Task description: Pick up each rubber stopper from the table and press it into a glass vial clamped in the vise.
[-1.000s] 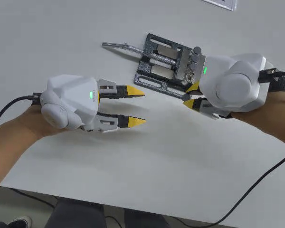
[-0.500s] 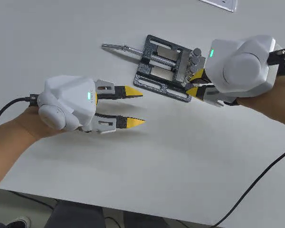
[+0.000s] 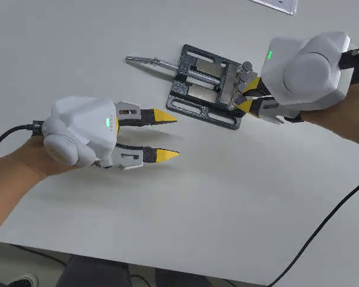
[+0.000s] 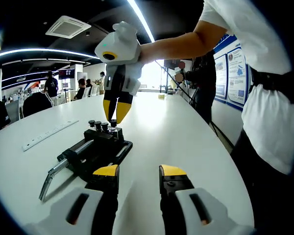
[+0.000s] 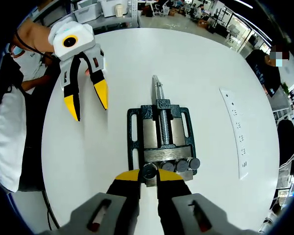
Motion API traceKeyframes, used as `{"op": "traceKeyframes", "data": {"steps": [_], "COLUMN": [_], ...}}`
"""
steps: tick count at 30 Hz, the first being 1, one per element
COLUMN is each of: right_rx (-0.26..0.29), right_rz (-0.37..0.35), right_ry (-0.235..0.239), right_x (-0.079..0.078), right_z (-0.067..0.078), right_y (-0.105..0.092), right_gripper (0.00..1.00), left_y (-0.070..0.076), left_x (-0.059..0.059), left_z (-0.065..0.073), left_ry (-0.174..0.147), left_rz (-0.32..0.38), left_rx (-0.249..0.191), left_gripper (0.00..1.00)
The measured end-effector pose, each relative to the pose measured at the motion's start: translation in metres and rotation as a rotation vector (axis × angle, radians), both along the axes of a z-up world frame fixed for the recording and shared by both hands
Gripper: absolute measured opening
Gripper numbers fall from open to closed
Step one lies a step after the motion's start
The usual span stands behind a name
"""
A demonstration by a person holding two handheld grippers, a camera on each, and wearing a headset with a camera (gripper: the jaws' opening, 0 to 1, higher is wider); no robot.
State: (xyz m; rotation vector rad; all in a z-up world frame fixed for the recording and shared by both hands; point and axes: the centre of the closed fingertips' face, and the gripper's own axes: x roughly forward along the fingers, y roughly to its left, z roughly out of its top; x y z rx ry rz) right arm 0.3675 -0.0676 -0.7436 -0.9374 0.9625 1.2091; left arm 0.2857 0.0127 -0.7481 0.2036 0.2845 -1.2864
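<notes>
My right claw is down at the near end of the black cast-metal bench vise. Its yellow-tipped jaws are drawn close on either side of a round dark-grey rubber stopper. The stopper fills the gap between them, so I judge it gripped and being pressed home. It is the end one of a row of four; the other three grey stoppers sit side by side along the vise's clamping bar. The small glass vials beneath them are mostly hidden, so I cannot tell how deep each plug is seated.

I see no loose stopper on the white table, so I reckon this is the last one. What is left is to finish the push and let go.

My left claw hangs over bare tabletop with its jaws wide apart and nothing between them, well apart from the vise. The vise's long steel screw handle points away from my working end and does not hinder it. A white socket strip lies beyond the vise, well clear. The capped neighbour just beside my jaw is the only thing I could knock
</notes>
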Motion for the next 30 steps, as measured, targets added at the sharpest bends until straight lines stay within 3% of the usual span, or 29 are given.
{"op": "traceKeyframes", "data": {"steps": [30], "right_rx": [-0.025], "right_rz": [0.021], "right_ry": [0.005], "right_x": [0.0013], "right_z": [-0.0065], "right_y": [-0.0011], "right_gripper": [0.12], "left_y": [0.0022], "left_x": [0.0013], "left_z": [-0.0044], "left_ry": [0.009], "left_rz": [0.006], "left_rx": [-0.003], "left_gripper": [0.29]}}
